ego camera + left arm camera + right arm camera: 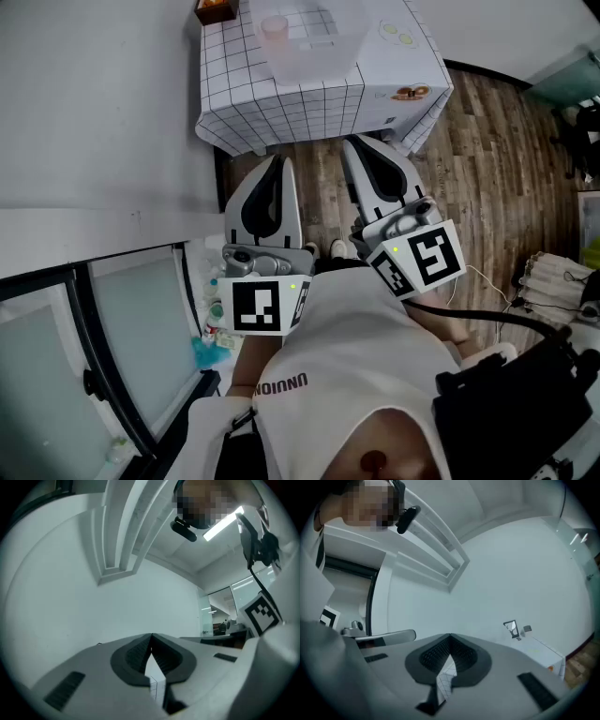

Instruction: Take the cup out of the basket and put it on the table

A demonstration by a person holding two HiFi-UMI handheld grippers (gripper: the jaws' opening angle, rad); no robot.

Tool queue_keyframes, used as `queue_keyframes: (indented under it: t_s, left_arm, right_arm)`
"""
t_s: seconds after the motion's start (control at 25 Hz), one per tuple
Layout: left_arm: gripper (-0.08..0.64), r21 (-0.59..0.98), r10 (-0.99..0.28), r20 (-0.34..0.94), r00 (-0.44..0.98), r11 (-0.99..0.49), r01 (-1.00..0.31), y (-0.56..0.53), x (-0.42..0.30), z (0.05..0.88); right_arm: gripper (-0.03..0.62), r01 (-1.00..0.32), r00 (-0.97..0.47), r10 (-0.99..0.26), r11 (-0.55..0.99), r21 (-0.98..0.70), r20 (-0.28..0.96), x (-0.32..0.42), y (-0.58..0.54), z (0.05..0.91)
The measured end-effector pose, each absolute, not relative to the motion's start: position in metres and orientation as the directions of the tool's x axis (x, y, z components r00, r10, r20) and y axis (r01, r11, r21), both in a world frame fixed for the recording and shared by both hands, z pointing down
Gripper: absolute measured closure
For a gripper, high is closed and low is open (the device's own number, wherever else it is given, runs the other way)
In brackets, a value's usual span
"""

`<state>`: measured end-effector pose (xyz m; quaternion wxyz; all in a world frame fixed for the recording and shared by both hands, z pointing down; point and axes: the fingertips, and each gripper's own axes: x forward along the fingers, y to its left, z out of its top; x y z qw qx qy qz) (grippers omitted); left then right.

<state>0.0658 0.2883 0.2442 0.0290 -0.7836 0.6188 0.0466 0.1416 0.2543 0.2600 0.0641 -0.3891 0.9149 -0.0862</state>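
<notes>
We hold both grippers close to our body, well apart from the tabletop (405,66). The left gripper (282,161) points toward the far side, and in the left gripper view (151,637) its two jaws are pressed together with nothing between them. The right gripper (355,142) sits just beside it on the right. Its jaws are pressed together too, and the right gripper view (450,637) shows nothing held in them.

The tabletop is on the far side, and a white cloth with thin black squares (309,111) covers it. On it stands a see-through plastic basket (349,39). The small pale pink cup (274,29) is inside the basket, upright, near its left wall. At the far left corner of the tabletop we see a small brown box (215,11) with something orange in it.

Under the grippers is a brown wooden floor (487,159). A plain white wall (94,103) is on our left.
</notes>
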Motion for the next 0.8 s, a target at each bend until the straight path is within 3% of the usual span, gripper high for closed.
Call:
queue_keyframes:
  t_s: [0.8]
  left_arm:
    - [0.546,0.028,-0.97,-0.099,0.221,-0.225,-0.974,0.2918,0.0569,0.2433]
  right_arm:
    - [0.573,-0.701,-0.688,-0.724,0.679,-0.219,-0.041,0.1336,0.2525,0.2608]
